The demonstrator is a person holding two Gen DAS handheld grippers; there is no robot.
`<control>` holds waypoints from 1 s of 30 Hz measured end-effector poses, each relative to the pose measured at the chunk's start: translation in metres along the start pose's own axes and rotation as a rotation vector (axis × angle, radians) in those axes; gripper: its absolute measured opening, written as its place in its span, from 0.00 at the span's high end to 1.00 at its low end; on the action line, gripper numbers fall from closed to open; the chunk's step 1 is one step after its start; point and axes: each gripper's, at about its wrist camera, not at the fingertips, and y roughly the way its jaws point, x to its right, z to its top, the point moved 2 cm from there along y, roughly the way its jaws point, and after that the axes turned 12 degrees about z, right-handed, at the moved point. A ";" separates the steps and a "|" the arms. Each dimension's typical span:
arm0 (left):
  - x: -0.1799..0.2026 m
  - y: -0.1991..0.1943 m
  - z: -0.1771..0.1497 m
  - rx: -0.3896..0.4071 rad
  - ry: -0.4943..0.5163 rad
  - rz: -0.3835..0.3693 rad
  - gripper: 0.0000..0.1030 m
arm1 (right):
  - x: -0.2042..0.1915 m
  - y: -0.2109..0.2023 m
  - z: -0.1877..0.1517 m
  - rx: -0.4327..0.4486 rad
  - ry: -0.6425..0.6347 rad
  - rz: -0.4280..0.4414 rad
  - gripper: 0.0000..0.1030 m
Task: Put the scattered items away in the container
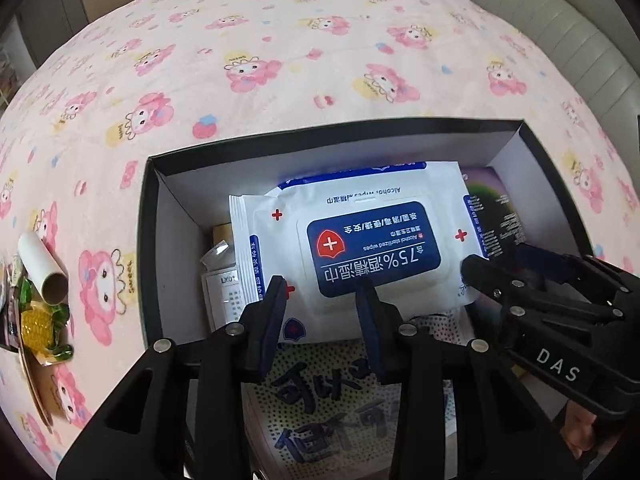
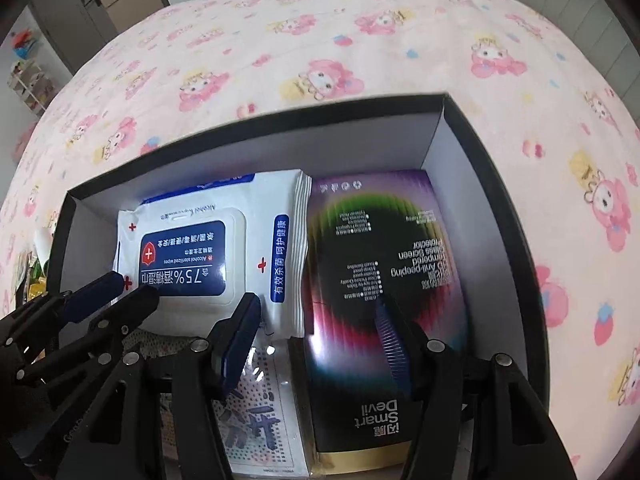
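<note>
A black box with white inner walls [image 1: 176, 216] [image 2: 436, 136] lies on the pink bedsheet. In it lie a white and blue pack of alcohol wipes [image 1: 360, 240] [image 2: 200, 248], a dark rainbow screen-protector box [image 2: 384, 280] [image 1: 488, 196], a dotted packet [image 1: 332, 396] [image 2: 260, 420] and small white packets [image 1: 224, 280]. My left gripper [image 1: 324, 292] is open above the wipes' near edge. My right gripper [image 2: 316, 316] is open over the screen-protector box. Each gripper shows in the other's view: the right one [image 1: 472, 264] and the left one [image 2: 132, 284].
Outside the box at the left lie a cardboard tube [image 1: 42, 268] and a yellow corn-like item in green wrapping [image 1: 38, 328] on a flat board. The pink patterned bedsheet [image 1: 280, 60] spreads all around. A padded headboard [image 1: 560, 20] runs along the far right.
</note>
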 end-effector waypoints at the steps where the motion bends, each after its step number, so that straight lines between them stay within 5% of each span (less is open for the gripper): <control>1: -0.002 -0.006 -0.001 0.019 -0.006 -0.002 0.65 | -0.002 -0.004 0.000 0.015 -0.008 -0.004 0.46; 7: -0.025 -0.067 -0.005 0.165 -0.072 -0.034 0.56 | -0.016 -0.045 -0.004 0.146 -0.022 0.012 0.46; 13: -0.057 -0.140 -0.010 0.307 -0.102 0.003 0.41 | -0.047 -0.097 -0.015 0.304 -0.068 -0.013 0.37; 15: -0.069 -0.165 -0.013 0.353 -0.112 0.014 0.29 | -0.063 -0.113 -0.025 0.336 -0.091 -0.037 0.32; 19: -0.089 -0.207 -0.021 0.428 -0.127 0.064 0.22 | -0.092 -0.138 -0.040 0.366 -0.120 -0.005 0.31; 23: -0.107 -0.239 -0.037 0.472 -0.137 0.103 0.06 | -0.123 -0.165 -0.053 0.413 -0.160 0.006 0.28; 30: -0.132 -0.271 -0.075 0.505 -0.181 0.150 0.01 | -0.159 -0.199 -0.085 0.490 -0.203 0.005 0.23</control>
